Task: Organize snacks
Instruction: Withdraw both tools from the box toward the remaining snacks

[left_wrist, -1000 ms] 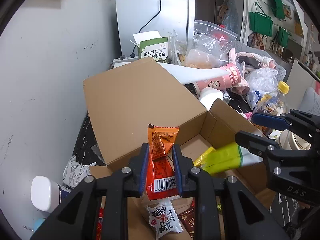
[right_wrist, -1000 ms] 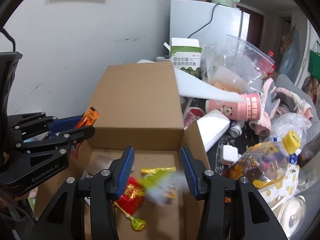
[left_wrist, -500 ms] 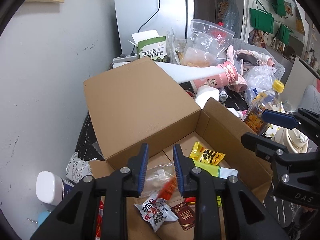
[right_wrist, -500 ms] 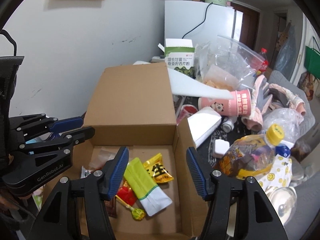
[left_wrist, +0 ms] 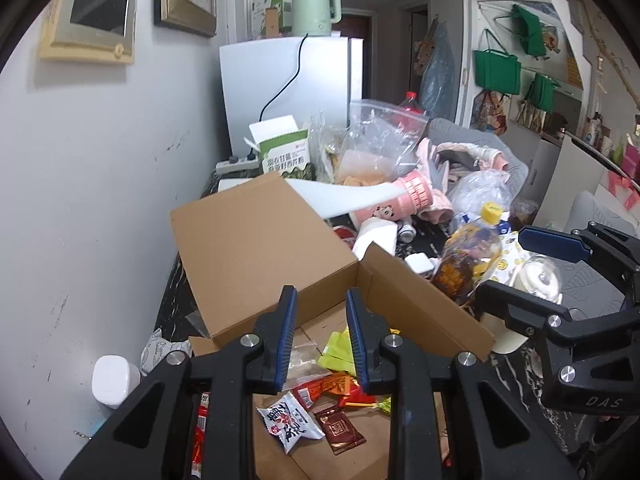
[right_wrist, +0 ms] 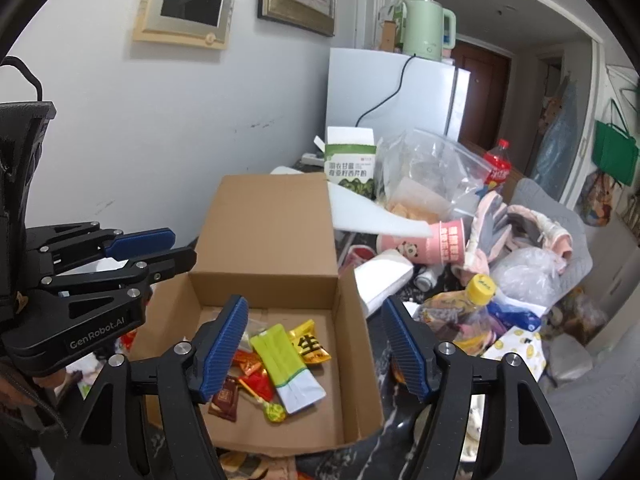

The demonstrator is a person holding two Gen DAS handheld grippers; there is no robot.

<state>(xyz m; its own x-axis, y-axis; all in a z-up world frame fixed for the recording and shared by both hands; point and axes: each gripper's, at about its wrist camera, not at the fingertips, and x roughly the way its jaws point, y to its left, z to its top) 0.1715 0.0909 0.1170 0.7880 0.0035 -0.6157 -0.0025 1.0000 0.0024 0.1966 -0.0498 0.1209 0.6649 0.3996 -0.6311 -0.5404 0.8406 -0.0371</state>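
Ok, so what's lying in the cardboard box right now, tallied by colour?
Lime-green packet: 1
Yellow packet: 1
Orange packet: 1
Red packet: 1
Brown packet: 1
White packet: 1
Clear bag: 1
Green lollipop: 1
Total: 8 showing; more may be hidden.

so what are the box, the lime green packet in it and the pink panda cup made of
Box: plain brown cardboard, matte, with creased flaps and raw cut edges.
Lime green packet: looks like plastic film with a slight sheen and a white crimped end; it could be foil-lined.
Pink panda cup: probably coated paper, with smooth printed sides and a rolled rim, though thin plastic is possible.
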